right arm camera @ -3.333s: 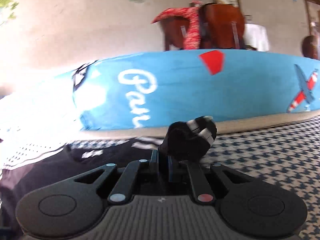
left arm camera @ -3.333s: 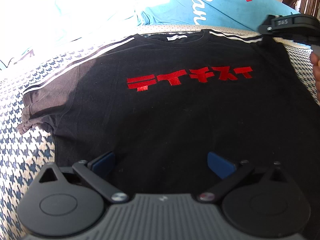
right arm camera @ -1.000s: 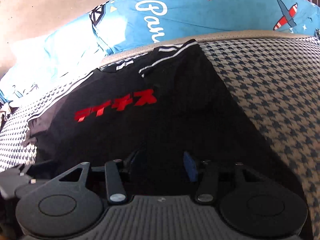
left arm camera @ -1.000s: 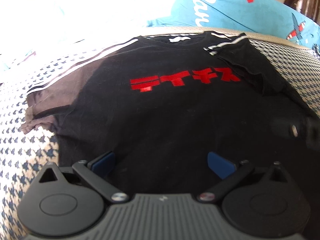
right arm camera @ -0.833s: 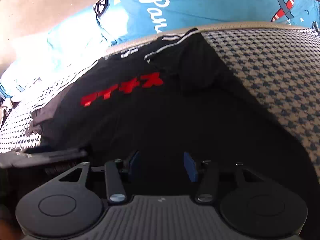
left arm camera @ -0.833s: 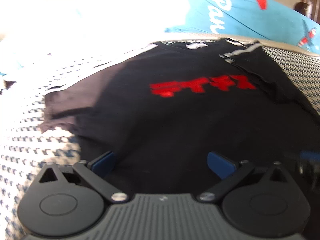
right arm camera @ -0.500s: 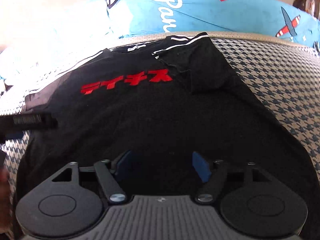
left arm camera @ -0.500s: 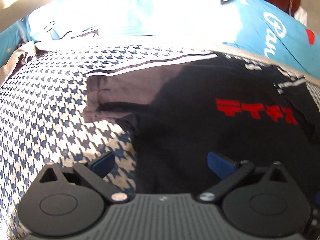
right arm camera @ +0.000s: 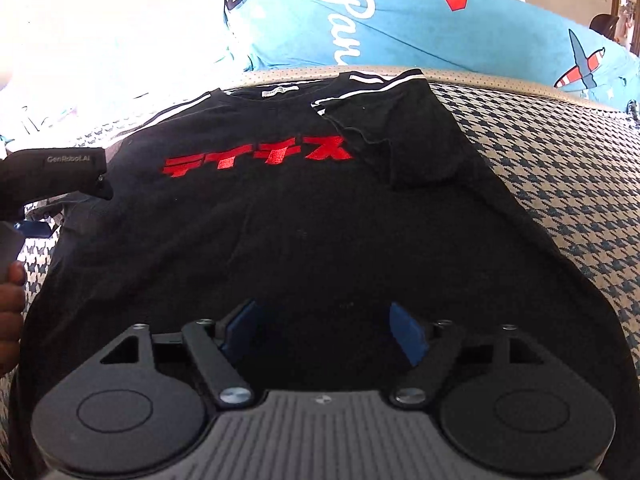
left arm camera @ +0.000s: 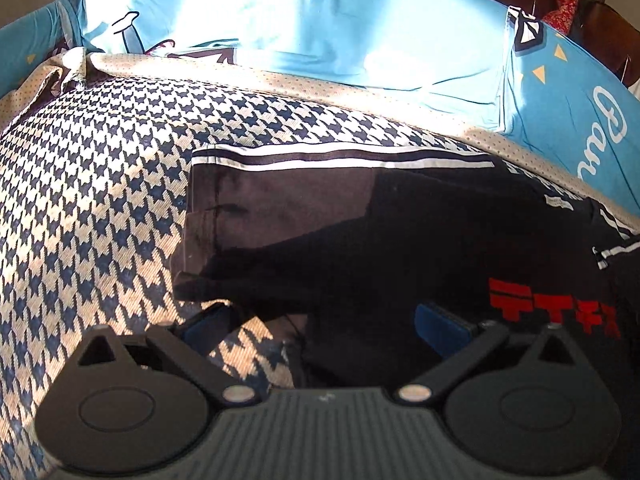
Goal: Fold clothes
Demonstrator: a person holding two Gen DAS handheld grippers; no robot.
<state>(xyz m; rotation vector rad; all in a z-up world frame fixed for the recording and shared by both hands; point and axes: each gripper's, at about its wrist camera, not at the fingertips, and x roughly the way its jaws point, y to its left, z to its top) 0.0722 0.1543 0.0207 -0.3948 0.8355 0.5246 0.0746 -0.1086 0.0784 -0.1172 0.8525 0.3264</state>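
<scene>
A houndstooth-patterned bed cover (right arm camera: 560, 184) lay beneath a black T-shirt (right arm camera: 280, 220) with red lettering (right arm camera: 256, 156), spread flat, its right sleeve (right arm camera: 384, 136) folded inward. The left sleeve (left arm camera: 280, 216) lay extended. The left hand-held gripper (left arm camera: 324, 322) hovered wide near that sleeve's underarm; the right hand-held gripper (right arm camera: 324, 330) hovered wide above the hem. A blue pillow (right arm camera: 440, 28) lay beyond the collar.

A home — houndstooth bedspread (left arm camera: 100, 200); cartoon-print blue pillows (right arm camera: 440, 28).
</scene>
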